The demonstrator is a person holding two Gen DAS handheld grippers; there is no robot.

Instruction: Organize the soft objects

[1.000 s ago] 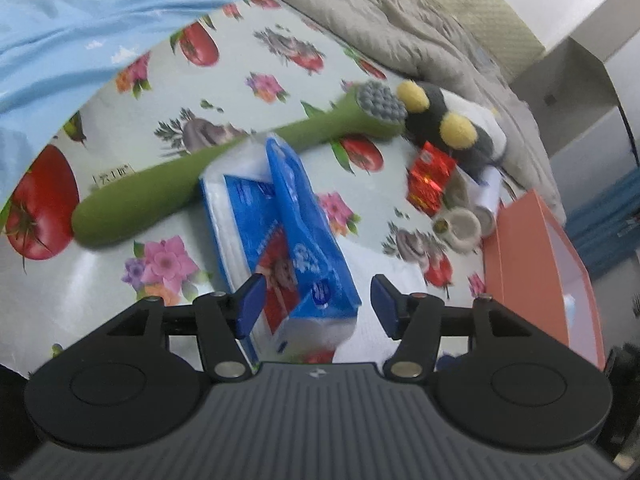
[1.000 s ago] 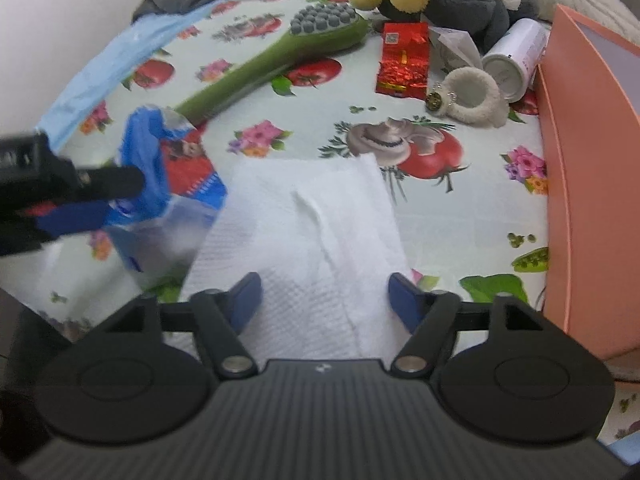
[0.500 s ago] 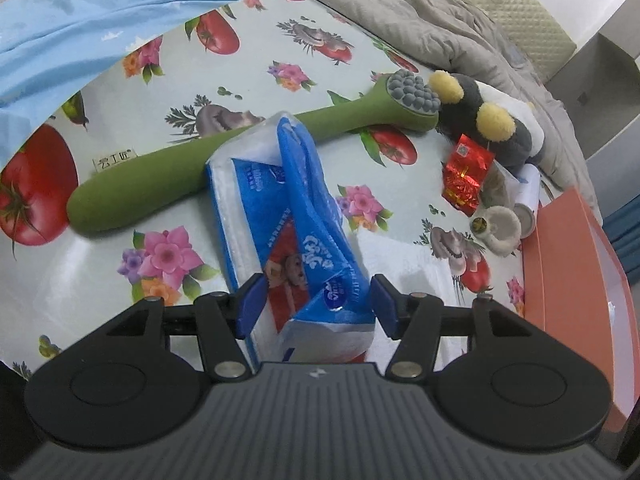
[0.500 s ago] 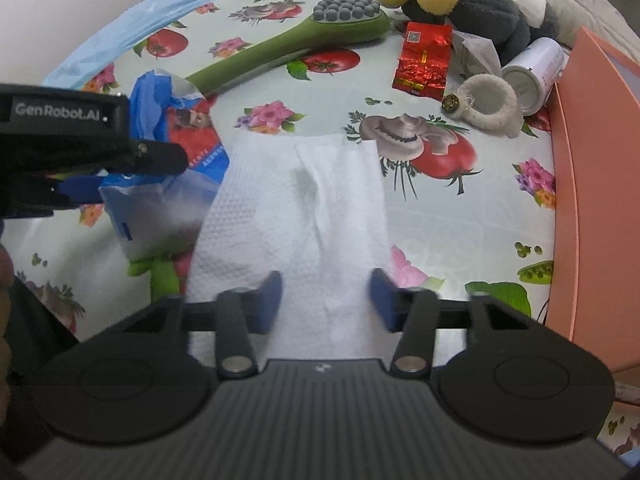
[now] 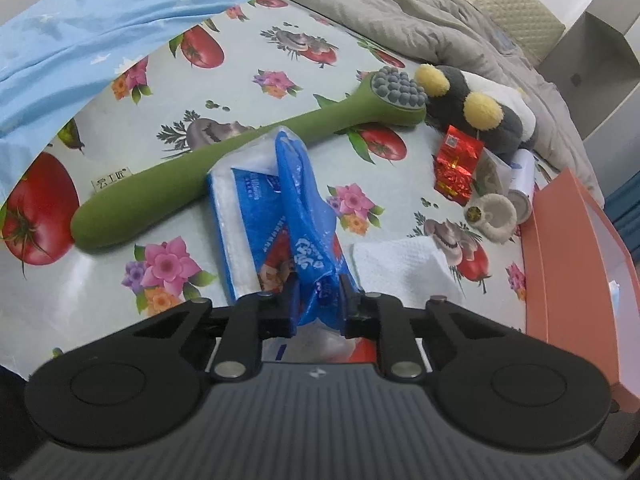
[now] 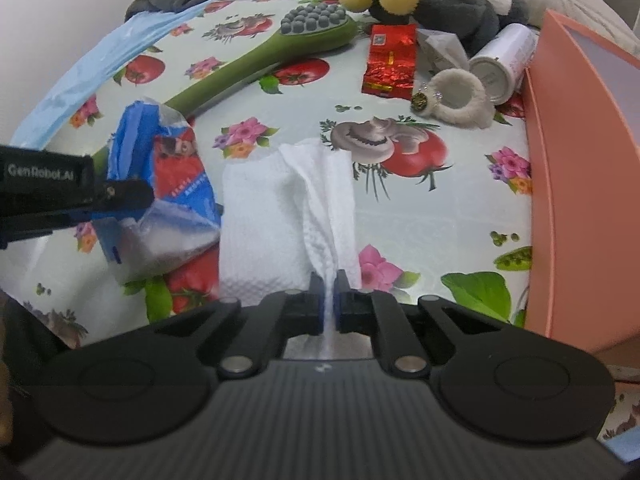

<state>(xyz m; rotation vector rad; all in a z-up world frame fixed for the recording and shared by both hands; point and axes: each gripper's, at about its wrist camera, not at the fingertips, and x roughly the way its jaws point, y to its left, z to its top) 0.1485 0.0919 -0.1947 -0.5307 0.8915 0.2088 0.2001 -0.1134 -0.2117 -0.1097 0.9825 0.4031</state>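
Observation:
A blue and red tissue pack (image 5: 256, 208) lies on the flowered tablecloth (image 5: 168, 92). My left gripper (image 5: 318, 292) is closing, and its pads press on the raised blue plastic wrapper at the pack's near end. Beside the pack lies a white paper tissue (image 6: 260, 216). My right gripper (image 6: 329, 292) is shut on a pinched fold of the tissue's near edge. In the right wrist view the left gripper (image 6: 124, 200) reaches in from the left onto the tissue pack (image 6: 176, 184).
A long green massage brush (image 5: 240, 160) lies behind the pack. Farther back are a grey and yellow plush toy (image 6: 440, 0), a red foil packet (image 6: 390, 60), a fluffy white ring (image 6: 460, 100) and a white can (image 6: 504, 60). An orange box (image 6: 580, 160) stands at the right.
Both grippers went from open to closed: the left onto the pack's blue wrapper, the right onto the white tissue, which is now bunched into a ridge.

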